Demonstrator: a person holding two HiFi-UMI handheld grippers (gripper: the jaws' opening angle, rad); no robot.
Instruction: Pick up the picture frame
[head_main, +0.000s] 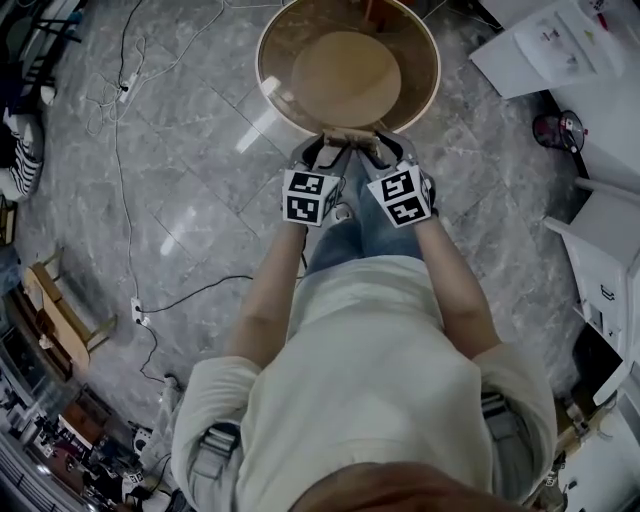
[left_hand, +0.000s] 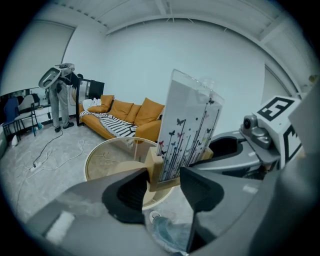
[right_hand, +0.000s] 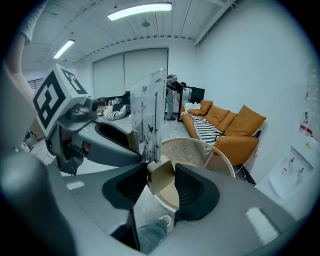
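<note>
The picture frame (left_hand: 190, 132) is a clear upright panel printed with butterflies and stems, set in a pale wooden base (left_hand: 156, 170). My left gripper (left_hand: 165, 186) is shut on one end of that base. My right gripper (right_hand: 161, 184) is shut on the other end, a wooden block (right_hand: 162, 176), with the panel (right_hand: 150, 112) seen edge-on. In the head view both grippers, left (head_main: 322, 148) and right (head_main: 385, 148), meet at the base (head_main: 350, 136) and hold the frame in the air at the near rim of the round table (head_main: 432, 75).
The round glass table has a wooden lower shelf (head_main: 345, 78). An orange sofa (left_hand: 127, 114) with a striped throw stands behind it. Cables (head_main: 125, 85) trail over the marble floor at left. White cabinets (head_main: 560, 50) line the right side. My legs are below the grippers.
</note>
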